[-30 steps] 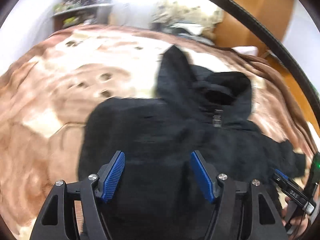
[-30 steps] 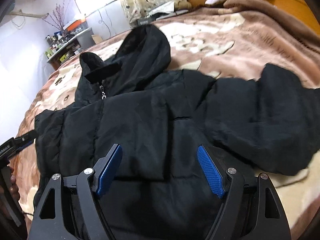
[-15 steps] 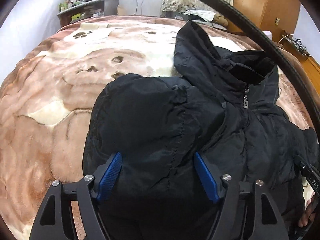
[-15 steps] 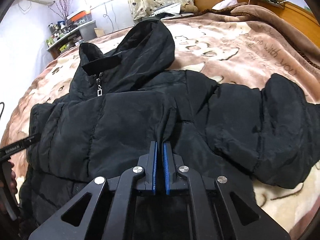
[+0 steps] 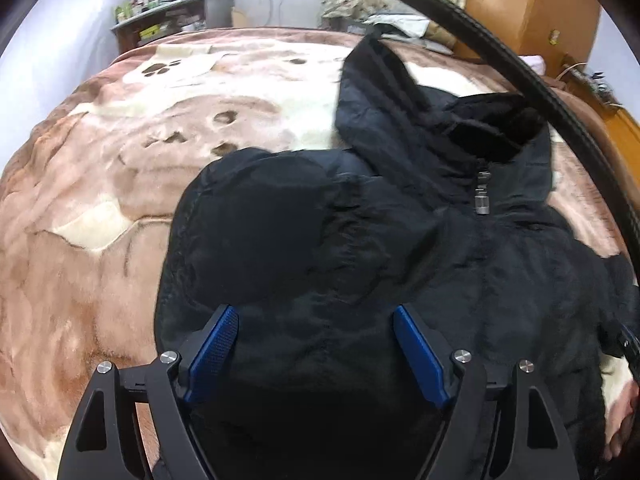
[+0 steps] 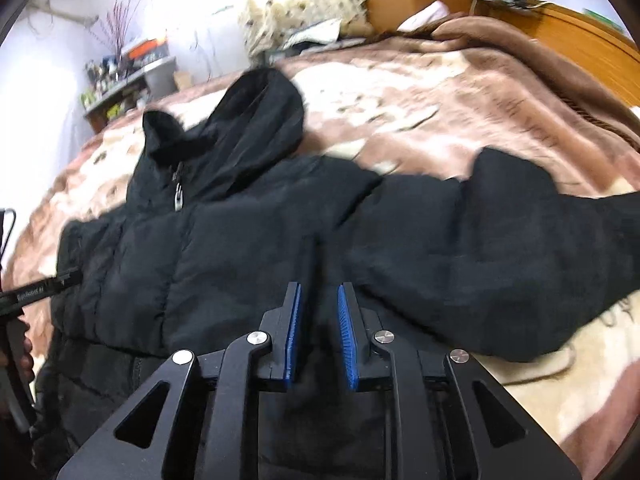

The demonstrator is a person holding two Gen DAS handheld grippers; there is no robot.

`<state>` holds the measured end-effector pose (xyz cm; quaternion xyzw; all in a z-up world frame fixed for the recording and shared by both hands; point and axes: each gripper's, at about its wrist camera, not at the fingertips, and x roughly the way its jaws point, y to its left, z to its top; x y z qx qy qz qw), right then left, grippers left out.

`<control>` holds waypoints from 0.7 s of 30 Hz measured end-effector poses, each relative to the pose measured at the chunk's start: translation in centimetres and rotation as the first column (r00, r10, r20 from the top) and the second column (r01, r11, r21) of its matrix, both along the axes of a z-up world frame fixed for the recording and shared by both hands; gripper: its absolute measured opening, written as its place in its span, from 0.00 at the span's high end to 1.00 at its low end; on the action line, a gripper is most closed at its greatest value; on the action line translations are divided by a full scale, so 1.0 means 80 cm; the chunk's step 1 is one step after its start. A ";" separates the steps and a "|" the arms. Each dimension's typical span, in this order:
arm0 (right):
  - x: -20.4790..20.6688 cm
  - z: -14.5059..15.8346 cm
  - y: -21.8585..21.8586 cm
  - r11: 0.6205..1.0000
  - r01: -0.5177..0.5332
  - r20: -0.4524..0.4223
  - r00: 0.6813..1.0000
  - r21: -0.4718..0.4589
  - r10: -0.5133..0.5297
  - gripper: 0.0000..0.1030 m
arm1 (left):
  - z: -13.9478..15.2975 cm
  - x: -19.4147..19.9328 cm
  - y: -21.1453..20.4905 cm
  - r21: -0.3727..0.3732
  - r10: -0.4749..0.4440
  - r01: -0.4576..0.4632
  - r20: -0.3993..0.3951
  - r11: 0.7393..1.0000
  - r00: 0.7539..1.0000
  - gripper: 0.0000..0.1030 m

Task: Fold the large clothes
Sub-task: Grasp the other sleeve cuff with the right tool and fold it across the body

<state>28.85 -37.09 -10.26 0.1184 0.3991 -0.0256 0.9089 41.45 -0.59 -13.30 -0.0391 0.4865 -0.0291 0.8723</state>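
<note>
A black hooded puffer jacket (image 5: 400,248) lies face up on a brown and cream blanket (image 5: 100,184), hood toward the far end. Its left sleeve is folded in over the body. My left gripper (image 5: 316,324) is open and empty, just above the jacket's lower left part. In the right wrist view the jacket (image 6: 240,240) has its right sleeve (image 6: 520,240) spread out to the right. My right gripper (image 6: 318,300) is partly open with a narrow gap, over the armpit seam, holding nothing.
A cluttered shelf (image 5: 172,4) stands at the far end of the bed. A wooden wardrobe (image 5: 528,4) and wooden bed frame (image 6: 580,40) are at the right. The left gripper's tip (image 6: 36,288) shows at the right wrist view's left edge.
My right gripper was wide open, shut half a second ago, and now has opened a little. My left gripper stayed open over the folded left sleeve.
</note>
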 end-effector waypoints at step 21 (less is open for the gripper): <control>-0.121 -0.033 -0.358 0.779 0.627 -0.043 0.779 0.016 -0.626 0.42 | 0.045 -0.092 -0.126 -0.088 -0.174 0.179 0.063 0.980 0.983 0.22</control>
